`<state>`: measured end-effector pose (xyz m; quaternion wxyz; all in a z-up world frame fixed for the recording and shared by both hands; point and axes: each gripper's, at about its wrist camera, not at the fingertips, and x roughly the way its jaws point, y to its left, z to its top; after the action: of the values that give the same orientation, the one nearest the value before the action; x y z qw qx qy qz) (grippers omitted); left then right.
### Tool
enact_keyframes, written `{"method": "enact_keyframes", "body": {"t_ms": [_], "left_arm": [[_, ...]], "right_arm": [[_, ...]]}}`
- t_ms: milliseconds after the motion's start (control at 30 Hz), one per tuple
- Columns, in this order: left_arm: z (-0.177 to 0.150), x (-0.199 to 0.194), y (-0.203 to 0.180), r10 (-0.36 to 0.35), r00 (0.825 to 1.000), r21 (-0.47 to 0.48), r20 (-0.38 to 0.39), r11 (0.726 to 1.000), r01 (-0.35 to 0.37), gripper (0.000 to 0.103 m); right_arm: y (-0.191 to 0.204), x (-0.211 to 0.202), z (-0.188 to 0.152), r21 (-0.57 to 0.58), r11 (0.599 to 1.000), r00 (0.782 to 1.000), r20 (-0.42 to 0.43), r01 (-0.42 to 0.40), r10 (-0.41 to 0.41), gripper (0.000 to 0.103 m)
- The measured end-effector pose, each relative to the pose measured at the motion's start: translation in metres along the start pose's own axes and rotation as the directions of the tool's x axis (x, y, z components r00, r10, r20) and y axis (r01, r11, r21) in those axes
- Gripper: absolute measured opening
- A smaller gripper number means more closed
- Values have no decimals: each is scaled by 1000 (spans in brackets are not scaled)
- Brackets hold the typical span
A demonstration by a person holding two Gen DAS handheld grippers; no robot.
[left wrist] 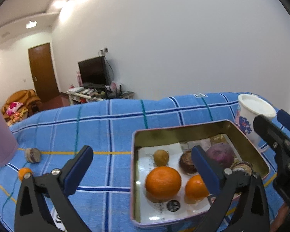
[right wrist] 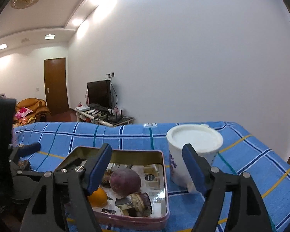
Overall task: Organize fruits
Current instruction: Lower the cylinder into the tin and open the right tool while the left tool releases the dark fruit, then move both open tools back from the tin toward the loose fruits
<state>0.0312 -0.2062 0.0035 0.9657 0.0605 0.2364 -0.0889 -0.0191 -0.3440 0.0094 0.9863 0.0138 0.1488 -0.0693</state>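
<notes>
Gold-lined tin (left wrist: 183, 130) holds oranges (left wrist: 163, 181); its black label (left wrist: 173, 205) is unreadable. Left gripper (left wrist: 143, 166) and right gripper (right wrist: 147, 166) gape wide, empty.

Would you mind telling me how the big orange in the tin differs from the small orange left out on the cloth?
The big orange sits inside the tin, on white paper; the small orange lies on the blue checked cloth, outside it. The big orange looks clearly larger. It has other fruit close around it, while the small orange has only one brownish fruit nearby. Both are round, bright orange, and held by neither gripper.
</notes>
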Motion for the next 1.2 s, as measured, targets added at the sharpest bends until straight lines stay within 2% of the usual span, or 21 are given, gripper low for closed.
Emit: {"method": "enact_keyframes", "body": {"t_ms": [167, 367, 567, 933, 1200], "left_arm": [[-4, -13, 18, 62, 996, -38, 56, 997, -60, 103], [-9, -18, 27, 62, 997, -48, 44, 997, -60, 103], [-12, -27, 29, 58, 995, -30, 84, 998, -56, 103], [-16, -45, 40, 73, 990, -52, 119, 996, -67, 103], [-21, -55, 50, 79, 990, -31, 118, 997, -76, 103]], "right_arm": [[-3, -1, 2, 14, 1000, 1000, 10, -1, 1, 77], [-10, -6, 4, 27, 1000, 1000, 13, 7, -7, 77], [-10, -13, 6, 36, 999, 999, 16, 38, -38, 77], [-5, -26, 6, 26, 990, 990, 22, 135, -136, 77], [6, -34, 5, 19, 986, 986, 12, 167, -167, 77]]}}
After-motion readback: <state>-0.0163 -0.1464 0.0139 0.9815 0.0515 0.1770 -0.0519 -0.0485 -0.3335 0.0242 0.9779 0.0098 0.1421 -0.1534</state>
